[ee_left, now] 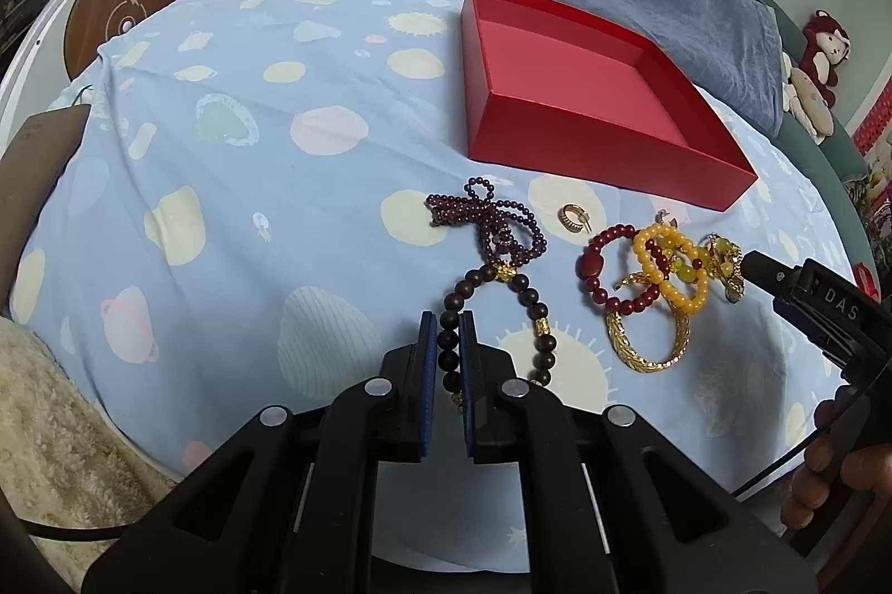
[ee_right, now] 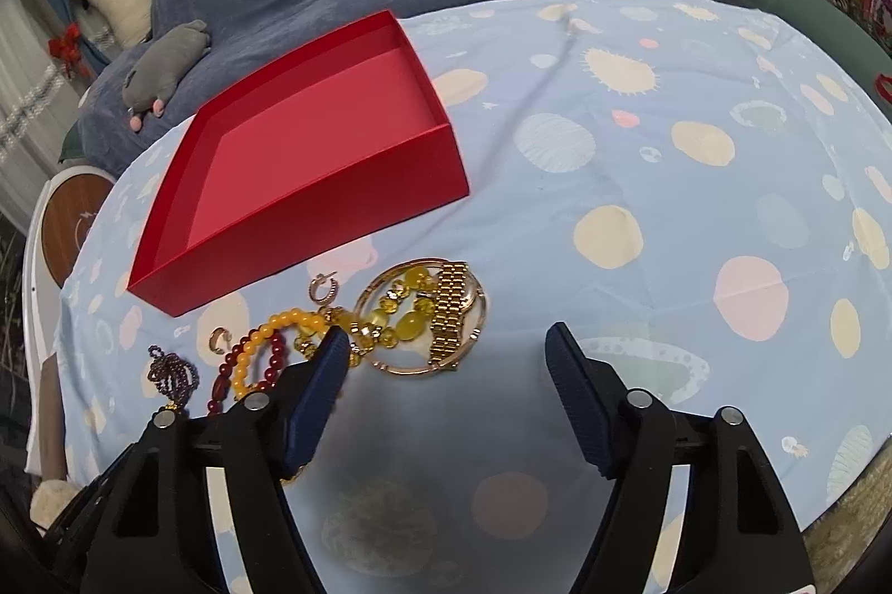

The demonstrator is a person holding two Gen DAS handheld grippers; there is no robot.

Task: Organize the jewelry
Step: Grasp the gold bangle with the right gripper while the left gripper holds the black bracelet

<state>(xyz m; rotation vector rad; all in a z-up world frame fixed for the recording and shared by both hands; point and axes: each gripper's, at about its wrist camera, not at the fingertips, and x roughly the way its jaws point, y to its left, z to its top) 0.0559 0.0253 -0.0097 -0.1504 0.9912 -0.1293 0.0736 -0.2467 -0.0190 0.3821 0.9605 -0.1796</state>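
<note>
Left wrist view: my left gripper (ee_left: pixel 447 343) has its jaws pinching the dark bead bracelet (ee_left: pixel 490 315) on the table (ee_left: pixel 223 204).
Lift: I'd raise it slowly, since the purple beads (ee_left: pixel 490 220) look tangled with it.
Red box (ee_left: pixel 585 92): empty, just behind.
Right gripper (ee_right: pixel 446 343): jaws spread beside the gold watch (ee_right: pixel 451 310).

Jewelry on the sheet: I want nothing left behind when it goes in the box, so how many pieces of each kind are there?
Bead loops: 5 (purple beads, dark beads, red beads, yellow beads, clear yellow beads)
Earrings: 2
Gold bangles: 2 (thick bangle, thin bangle)
Watch: 1
Total: 10
</note>
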